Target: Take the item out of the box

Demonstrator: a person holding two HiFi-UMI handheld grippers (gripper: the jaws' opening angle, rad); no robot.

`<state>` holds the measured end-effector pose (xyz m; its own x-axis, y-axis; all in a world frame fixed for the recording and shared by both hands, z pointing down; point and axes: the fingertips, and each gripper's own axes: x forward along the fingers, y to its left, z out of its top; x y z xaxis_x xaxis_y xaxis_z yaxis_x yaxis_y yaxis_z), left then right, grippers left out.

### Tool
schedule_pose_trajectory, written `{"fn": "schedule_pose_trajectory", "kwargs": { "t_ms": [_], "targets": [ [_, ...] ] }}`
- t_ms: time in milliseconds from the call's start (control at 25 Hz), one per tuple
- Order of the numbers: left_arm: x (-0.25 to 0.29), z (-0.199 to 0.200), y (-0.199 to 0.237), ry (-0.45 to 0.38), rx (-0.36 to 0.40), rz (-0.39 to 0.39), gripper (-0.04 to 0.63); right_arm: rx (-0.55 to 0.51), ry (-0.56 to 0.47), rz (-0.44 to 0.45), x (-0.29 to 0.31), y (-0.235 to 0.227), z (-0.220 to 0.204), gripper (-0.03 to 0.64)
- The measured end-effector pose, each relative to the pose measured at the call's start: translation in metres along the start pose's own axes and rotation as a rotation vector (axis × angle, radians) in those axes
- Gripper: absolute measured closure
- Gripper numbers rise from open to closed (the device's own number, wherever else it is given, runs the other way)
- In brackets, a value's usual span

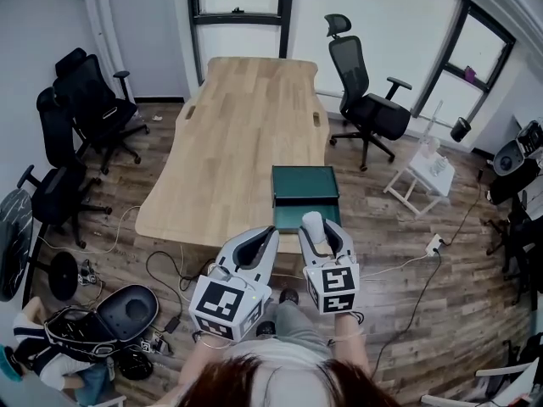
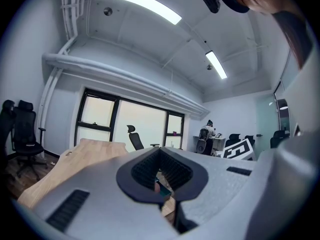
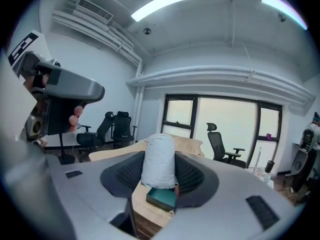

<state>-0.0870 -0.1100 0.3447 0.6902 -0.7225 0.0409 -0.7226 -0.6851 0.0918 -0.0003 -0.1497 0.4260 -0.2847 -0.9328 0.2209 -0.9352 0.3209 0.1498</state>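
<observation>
Clearly the right gripper (image 1: 323, 228) grips the white item (image 3: 159, 160) clear of the green box (image 1: 304, 185) (seemingly empty). The left gripper (image 1: 266, 235) idles, jaws together.

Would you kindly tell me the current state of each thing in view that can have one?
Dark green square box: open, resting on the light wooden table near its edge.
White soft pouch: clamped between the right gripper's jaws.
Right gripper: shut on the pouch.
Left gripper: jaws together, nothing between them.
</observation>
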Motion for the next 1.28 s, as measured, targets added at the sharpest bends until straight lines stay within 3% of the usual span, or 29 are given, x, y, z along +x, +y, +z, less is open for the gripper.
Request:
{"fn": "schedule_pose_trajectory", "kwargs": {
  "t_ms": [600,1280],
  "targets": [
    [0.001,0.004,-0.008,-0.015,0.004,-0.022,0.588,-0.011,-0.125,-0.017,-0.039,0.005,0.040,0.416],
    [0.002,0.004,-0.056,-0.004,0.002,-0.025,0.588,-0.014,-0.201,-0.024,-0.101,-0.013,0.058,0.416]
  ]
}}
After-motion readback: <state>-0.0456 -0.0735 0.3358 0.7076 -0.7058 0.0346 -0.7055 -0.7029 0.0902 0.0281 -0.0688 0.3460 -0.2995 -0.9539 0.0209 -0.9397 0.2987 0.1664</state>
